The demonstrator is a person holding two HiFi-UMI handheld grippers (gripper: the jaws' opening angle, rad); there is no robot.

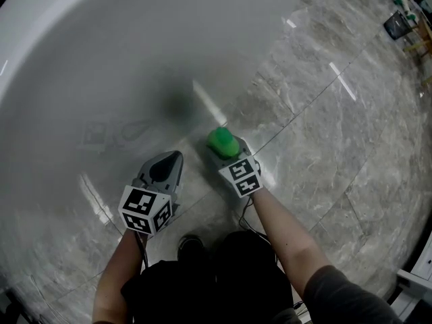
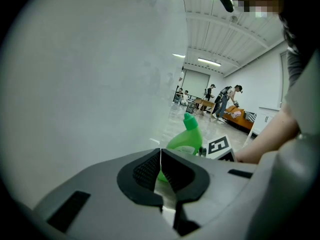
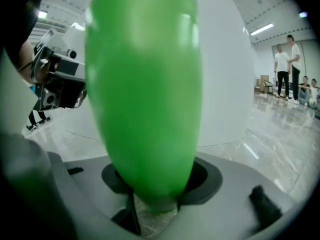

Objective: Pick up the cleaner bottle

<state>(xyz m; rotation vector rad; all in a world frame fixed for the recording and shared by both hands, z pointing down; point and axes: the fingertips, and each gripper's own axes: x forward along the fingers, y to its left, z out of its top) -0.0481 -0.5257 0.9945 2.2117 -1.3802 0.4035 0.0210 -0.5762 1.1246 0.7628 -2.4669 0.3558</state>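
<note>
Cleaner bottle point(image 1: 222, 142) is sitting between the right gripper's point(image 1: 228, 156) jaws, low over the floor point(image 1: 324, 154), right at the edge of the big white rounded body point(image 1: 101, 59). Its base is hiding behind the grippers, so I can't tell if it's resting on the floor.

Bottle look: bright green plastic, glossy and smooth. From the left gripper view the bottle point(image 2: 186, 140) is showing a fat rounded belly, a neck angling off to one side, a green cap in the same shade, and a pale label low on the front. Up close in the right gripper view the bottle point(image 3: 145, 94) is reading as one tall, smooth green oval that tapers toward the bottom.

Right gripper point(image 3: 155, 184) is clamping it. The black pads are pressing both sides of the narrow lower part.

Left gripper point(image 1: 172, 159) is idling just beside it, clenched on nothing. In its own view the left gripper's point(image 2: 160, 156) ribbed black pads are meeting, with only a hairline seam between them. The bottle is well ahead of its tips, next to the right gripper's marker cube point(image 2: 218, 147).

Materials: the gripper bodies are matte grey plastic with black rubbery pad inserts. The floor is polished grey, marble-look tile with thin joints, throwing back the ceiling lights. The white body point(image 3: 225, 84) is smooth, curved and satin.
</note>
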